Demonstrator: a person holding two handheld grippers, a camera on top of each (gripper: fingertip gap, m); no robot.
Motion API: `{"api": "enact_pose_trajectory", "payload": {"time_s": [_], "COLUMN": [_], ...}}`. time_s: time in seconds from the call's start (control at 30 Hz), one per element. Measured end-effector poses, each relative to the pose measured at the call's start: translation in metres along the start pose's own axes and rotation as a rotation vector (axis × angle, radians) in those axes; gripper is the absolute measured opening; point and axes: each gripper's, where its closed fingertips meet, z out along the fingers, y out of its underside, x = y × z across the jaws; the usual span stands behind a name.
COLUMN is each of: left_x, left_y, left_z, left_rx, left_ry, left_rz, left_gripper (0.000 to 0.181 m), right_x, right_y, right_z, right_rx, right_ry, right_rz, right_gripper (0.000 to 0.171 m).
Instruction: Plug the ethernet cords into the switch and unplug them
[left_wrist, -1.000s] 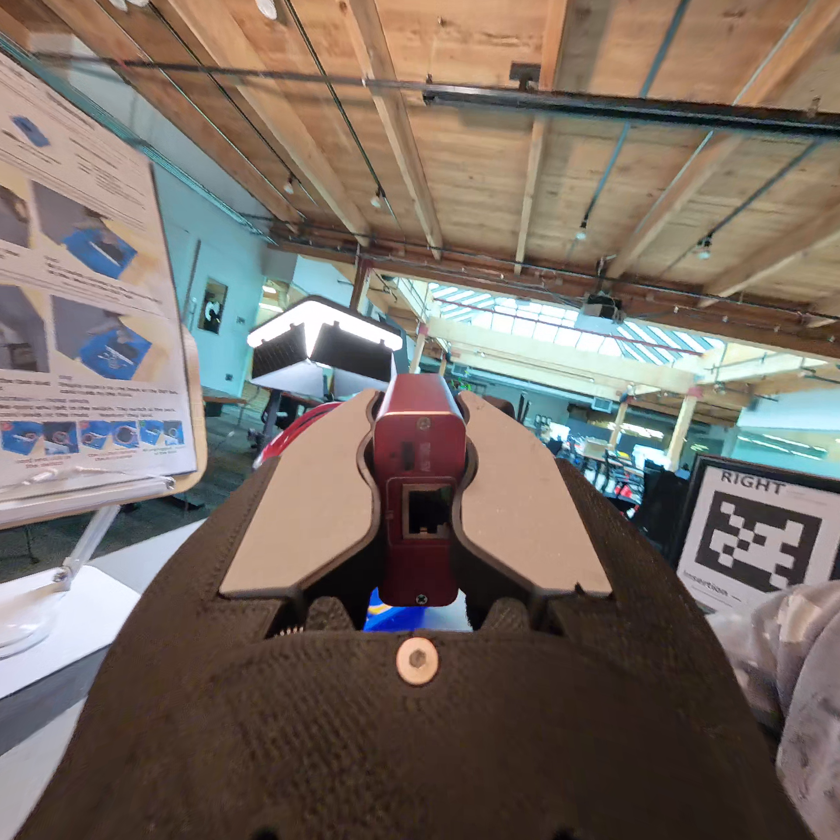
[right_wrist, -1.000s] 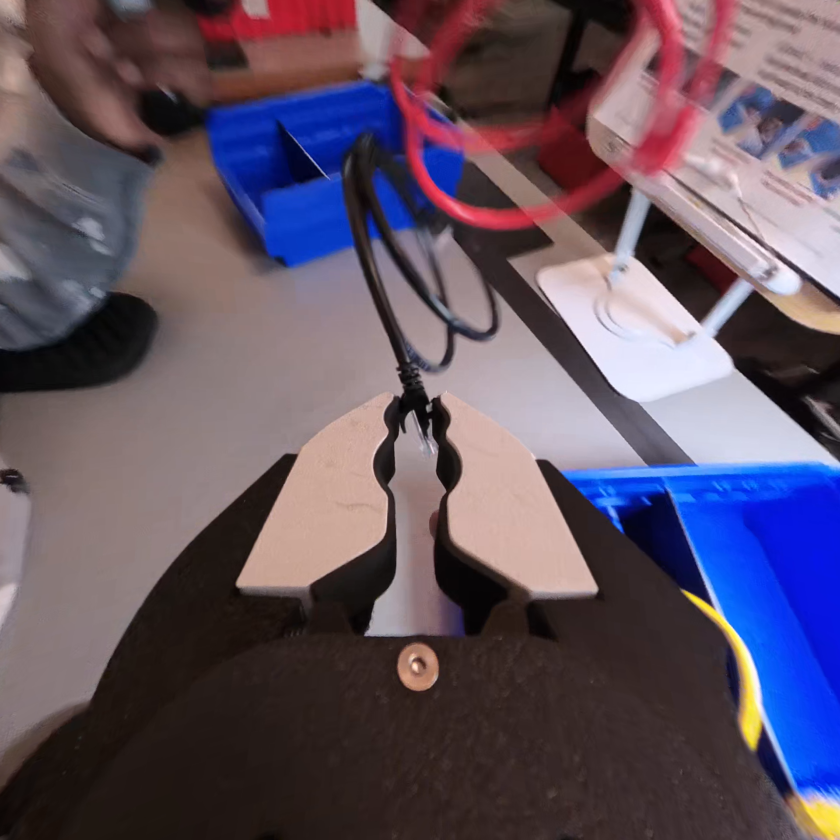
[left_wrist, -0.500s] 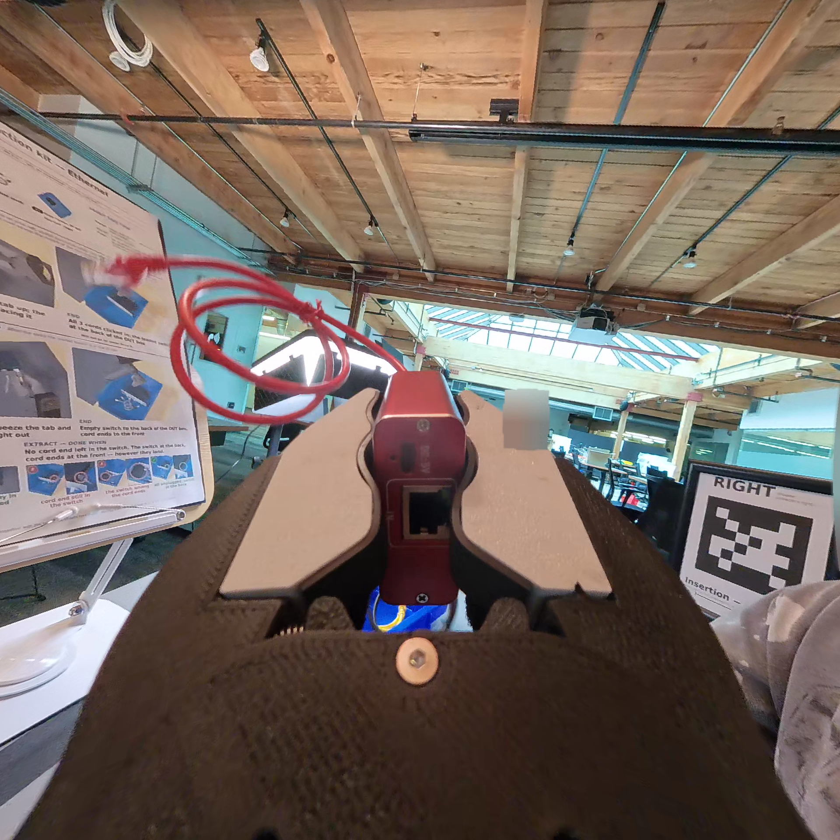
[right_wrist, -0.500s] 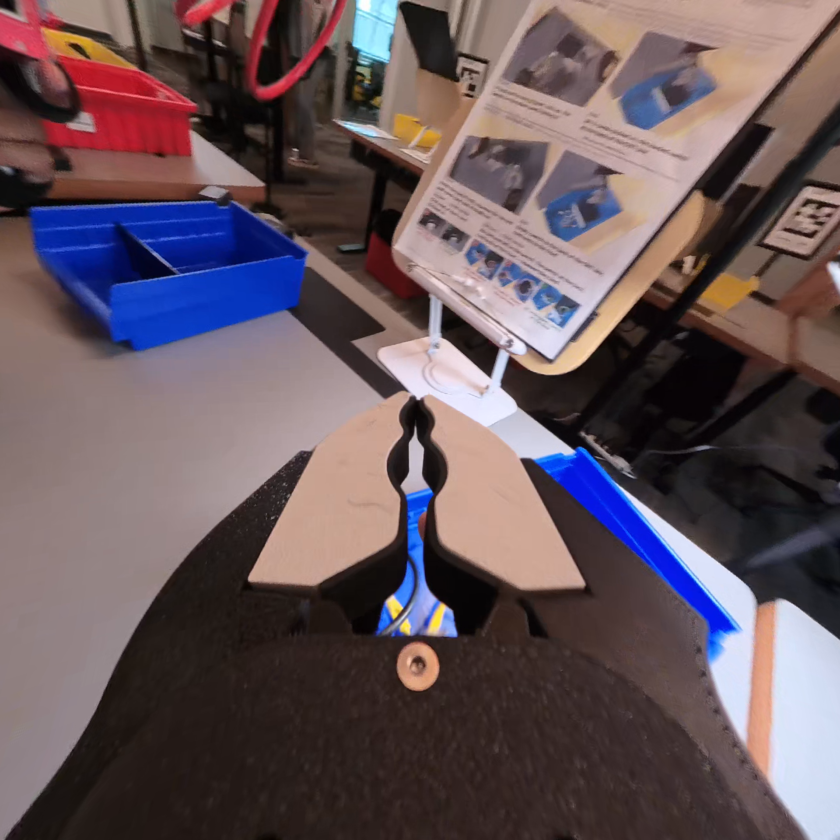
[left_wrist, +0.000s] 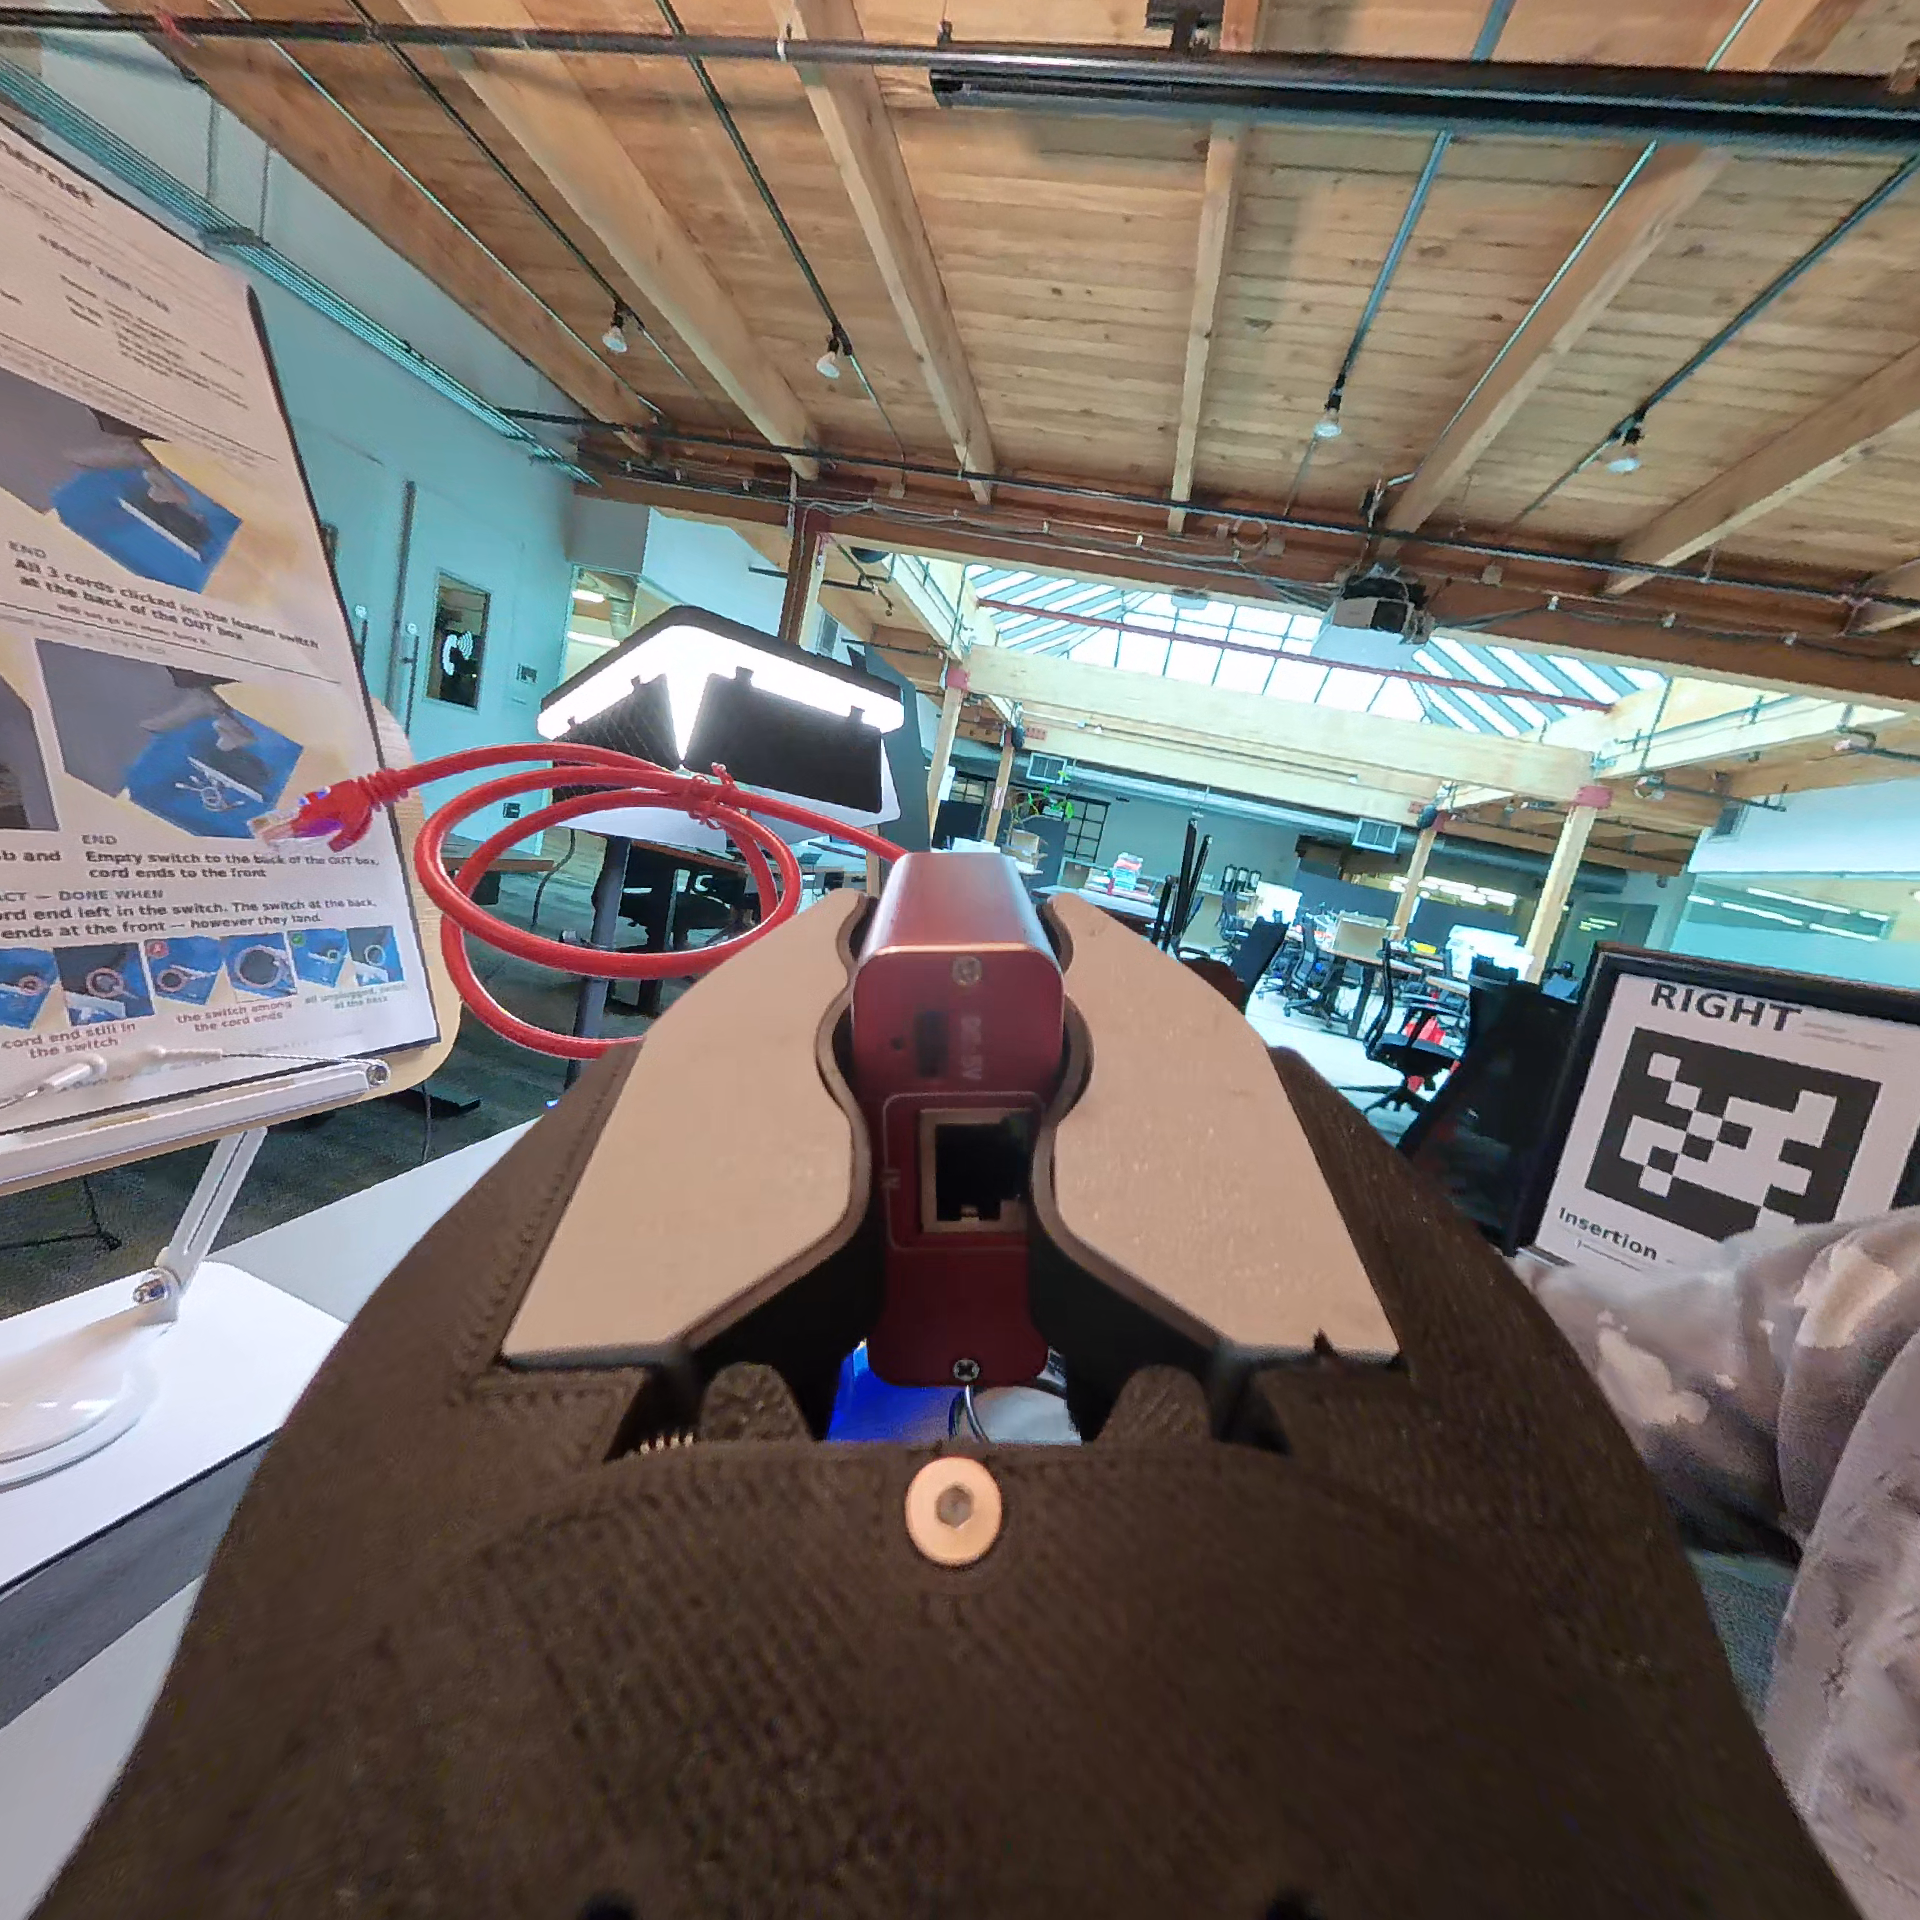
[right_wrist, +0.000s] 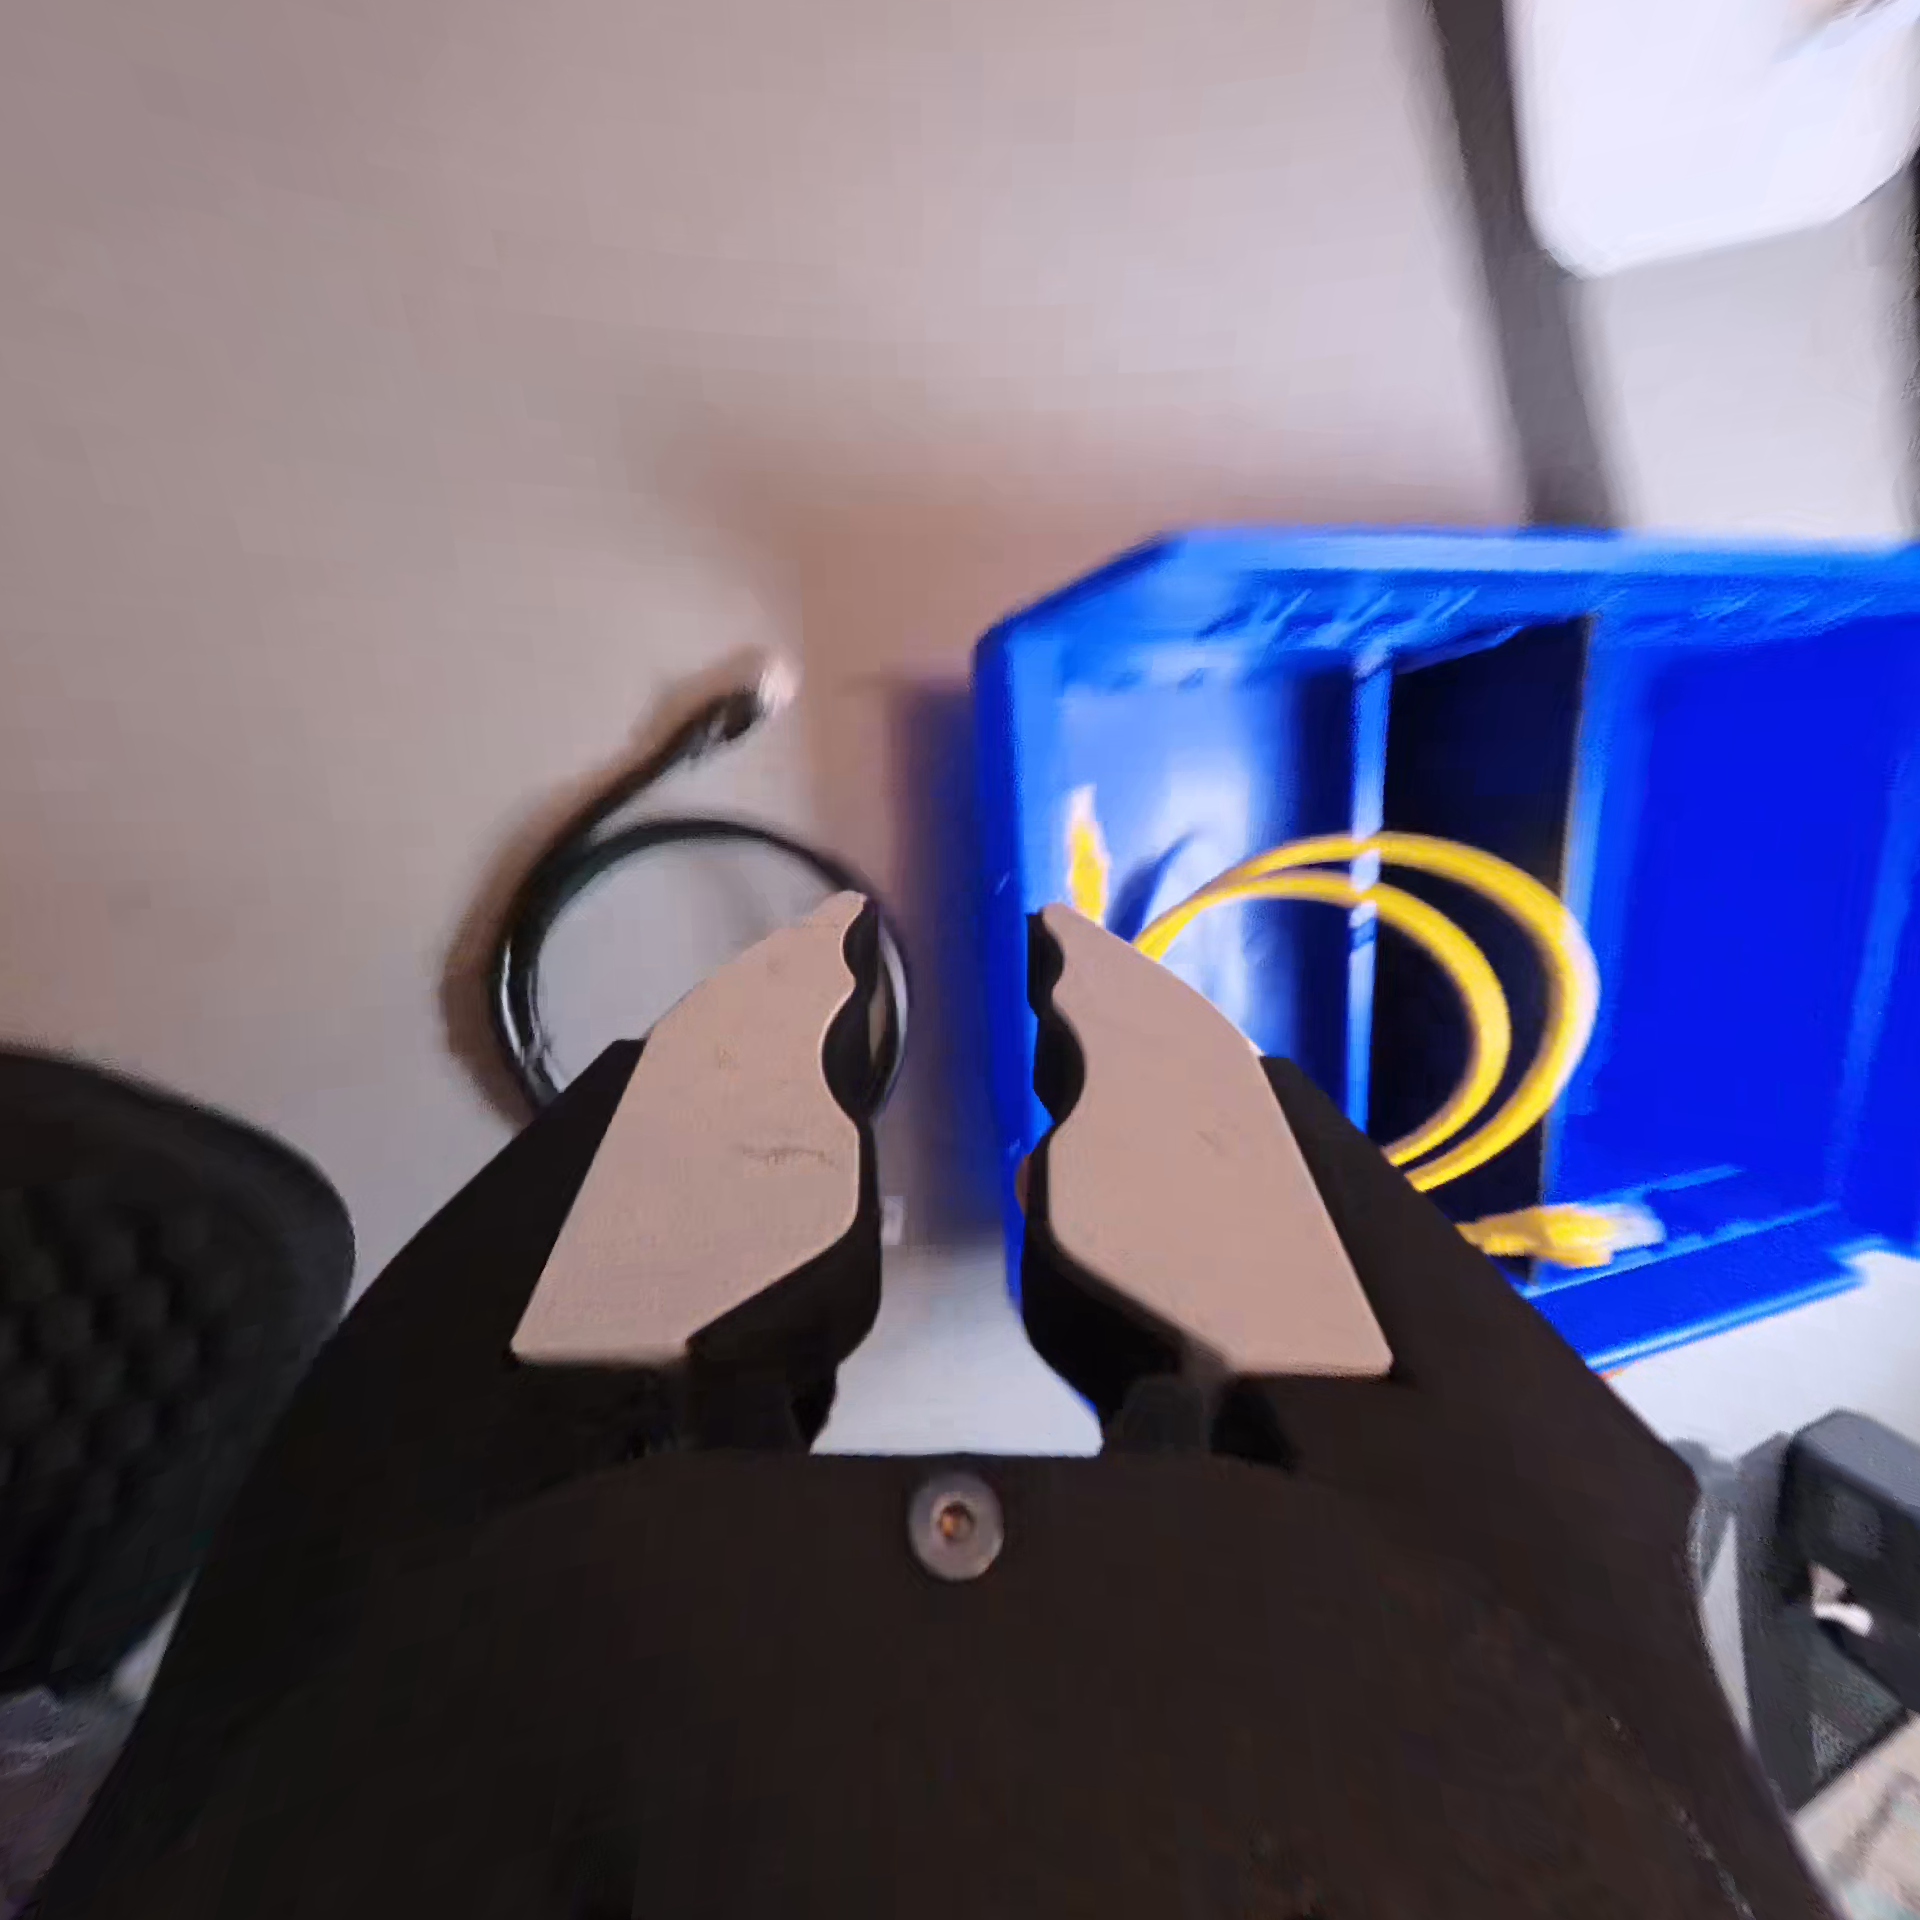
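Two grippers are at work, one busy and one free. The left gripper (left_wrist: 958, 925) has its fingers clamped on the sides of a dark red switch (left_wrist: 961, 1122), which is held up off the table and aimed toward the wooden ceiling (left_wrist: 1039, 312). One empty port on the end of the switch faces the camera. A red cord (left_wrist: 613, 894) leaves the far end of the switch, coils in a tied double loop to its left and ends in a loose plug that hangs in front of an instruction board (left_wrist: 177, 727) on a white stand. To the right of the switch stands a framed sign with a black-and-white square pattern (left_wrist: 1745, 1122), with a grey patterned sleeve (left_wrist: 1766, 1403) just below it.

The right gripper (right_wrist: 945, 920) points down at the grey table (right_wrist: 416, 364), its fingers apart and holding nothing. This view is blurred. A black cord (right_wrist: 582, 904) lies coiled on the table, partly hidden behind the left finger, with one plug end stretched away from the coil. Just right of the black cord sits a blue bin (right_wrist: 1558, 582) with a divider; a yellow cord (right_wrist: 1455, 935) lies coiled inside it, across the divider.
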Motion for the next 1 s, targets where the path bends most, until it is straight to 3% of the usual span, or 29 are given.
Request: {"api": "enact_pose_trajectory", "payload": {"time_s": [0.03,0.17,0.37,0.4,0.53,0.7,0.83,1.0], "left_x": [0.002,0.009,0.017,0.018,0.020,0.019,0.020,0.028], "left_y": [0.000,-0.001,0.000,0.000,0.000,-0.004,-0.002,-0.003], "left_z": [0.001,0.002,0.004,0.005,0.004,0.002,0.003,0.005], "left_rx": [-0.005,-0.014,-0.030,-0.033,-0.038,-0.034,-0.034,-0.040], "left_ry": [0.005,0.018,0.032,0.033,0.035,0.031,0.036,0.051], "left_rz": [0.002,0.023,0.043,0.044,0.052,0.059,0.050,0.066], "left_gripper": [0.030,0.030,0.030,0.030,0.030,0.030,0.030,0.030], "right_x": [-0.008,-0.030,-0.037,-0.034,-0.040,-0.033,0.031,0.142], "right_y": [0.018,0.078,0.102,0.100,0.095,0.042,0.011,0.025], "right_z": [0.011,0.044,0.065,0.066,0.064,0.014,-0.040,-0.076], "right_rx": [-0.079,-0.275,-0.281,-0.255,-0.225,-0.018,0.064,-0.073], "right_ry": [-0.031,-0.111,-0.160,-0.157,-0.211,-0.187,0.088,0.651], "right_rz": [-0.011,0.020,0.173,0.191,0.194,0.111,0.107,0.126], "right_gripper": [0.028,0.030,0.024,0.015,0.005,0.005,0.004,0.005]}}
